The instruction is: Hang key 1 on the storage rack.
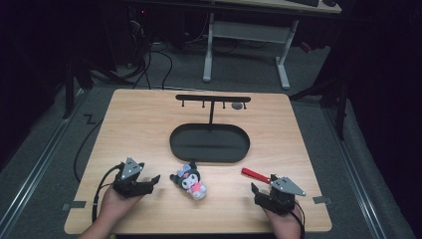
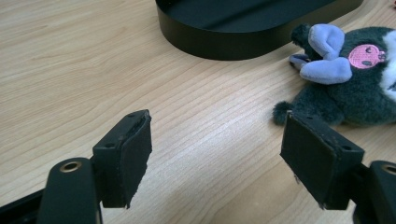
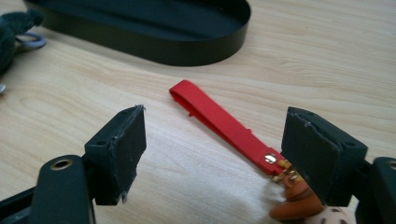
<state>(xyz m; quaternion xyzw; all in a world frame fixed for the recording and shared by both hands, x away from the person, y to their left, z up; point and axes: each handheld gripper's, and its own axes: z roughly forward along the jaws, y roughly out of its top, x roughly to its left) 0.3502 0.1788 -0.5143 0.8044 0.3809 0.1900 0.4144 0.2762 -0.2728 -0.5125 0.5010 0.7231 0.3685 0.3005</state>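
Observation:
A dark grey plush toy [image 1: 191, 181] with lilac ears and a pink patch lies on the wooden table [image 1: 139, 124], just in front of the black oval tray [image 1: 209, 143]. My left gripper [image 1: 152, 184] rests open to its left; in the left gripper view the plush toy [image 2: 355, 88] lies beyond the right jaw of the gripper [image 2: 217, 140]. A red strap [image 1: 255, 174] lies by my right gripper [image 1: 263, 185], which is open. In the right gripper view the gripper [image 3: 212, 136] stands over the red strap [image 3: 219, 121], whose brown charm [image 3: 299, 207] sits under the right jaw.
From the tray rises a thin post to a black hook bar [image 1: 213, 98], with a small grey item [image 1: 238, 105] under its right end. A white-legged desk [image 1: 246, 35] stands beyond the table. Cables trail off the left edge.

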